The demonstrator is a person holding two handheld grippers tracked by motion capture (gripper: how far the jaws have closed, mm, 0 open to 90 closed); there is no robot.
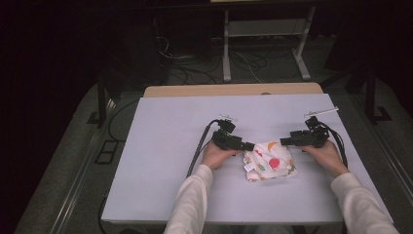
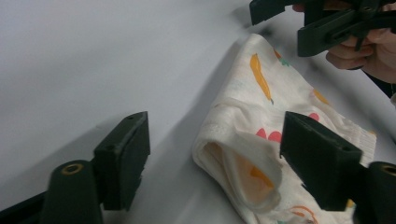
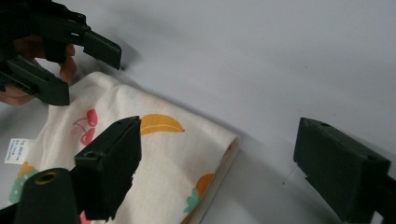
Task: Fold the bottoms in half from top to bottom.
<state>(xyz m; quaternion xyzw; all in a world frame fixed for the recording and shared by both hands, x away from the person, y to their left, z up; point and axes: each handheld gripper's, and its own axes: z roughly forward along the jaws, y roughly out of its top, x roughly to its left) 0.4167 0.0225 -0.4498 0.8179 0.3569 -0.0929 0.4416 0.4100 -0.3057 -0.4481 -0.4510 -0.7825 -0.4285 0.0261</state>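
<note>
The folded cloth (image 1: 269,160) lay on the bench (image 1: 160,146) between the left claw (image 1: 251,146) and right claw (image 1: 283,142), each gaping over a corner, unclamped.

Both forearms reach forward; left tongs (image 1: 249,146) and right tongs (image 1: 283,142) point inward, jaws apart, gripping nothing.

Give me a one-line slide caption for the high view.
Two hand-held grippers, left gripper and right gripper, jaws open, flank a folded fruit-print cloth on a white table.
</note>
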